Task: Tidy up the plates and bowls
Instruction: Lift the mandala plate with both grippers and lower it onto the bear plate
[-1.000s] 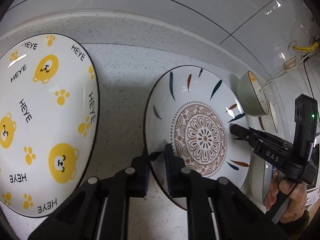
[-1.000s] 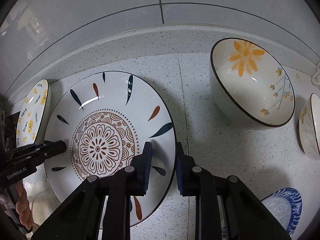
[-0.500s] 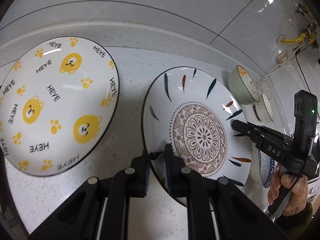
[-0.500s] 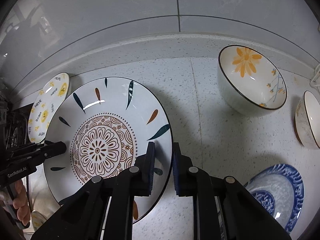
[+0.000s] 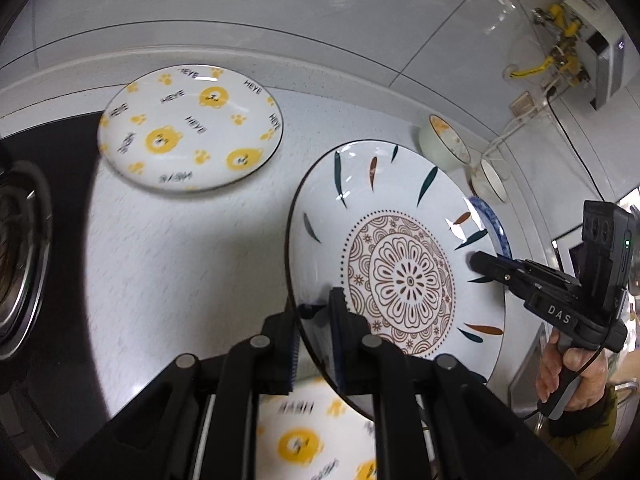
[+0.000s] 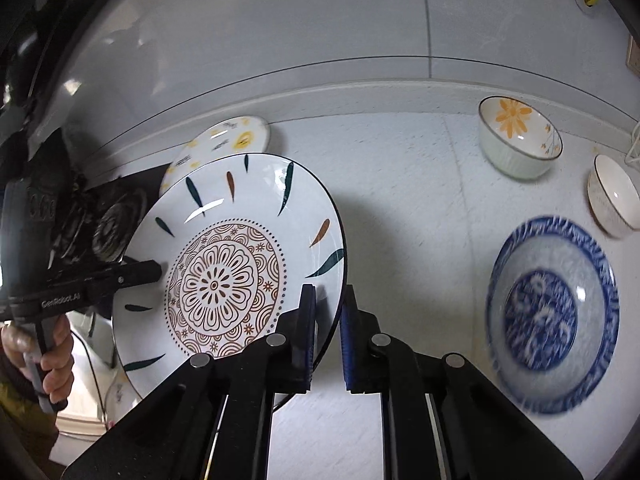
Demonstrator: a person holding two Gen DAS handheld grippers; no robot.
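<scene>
Here the mandala plate [image 5: 400, 276] is held clear of the speckled bench [image 5: 180, 260] by both tools, tilted with its patterned face towards the cameras; being round, it has no long axis. The left hand-held gripper [image 5: 314, 312] is clamped on the plate's left rim. The right hand-held gripper [image 6: 328, 312], whose jaws have just been closing, pinches the opposite rim, one pad on each face. Behind lies a bear-print plate [image 5: 192, 128], flat on the bench, and a second bear-print plate [image 5: 312, 440] shows below. A flower bowl [image 6: 520, 140], a white bowl [image 6: 614, 196] and a blue patterned bowl [image 6: 552, 312] stand to the right.
</scene>
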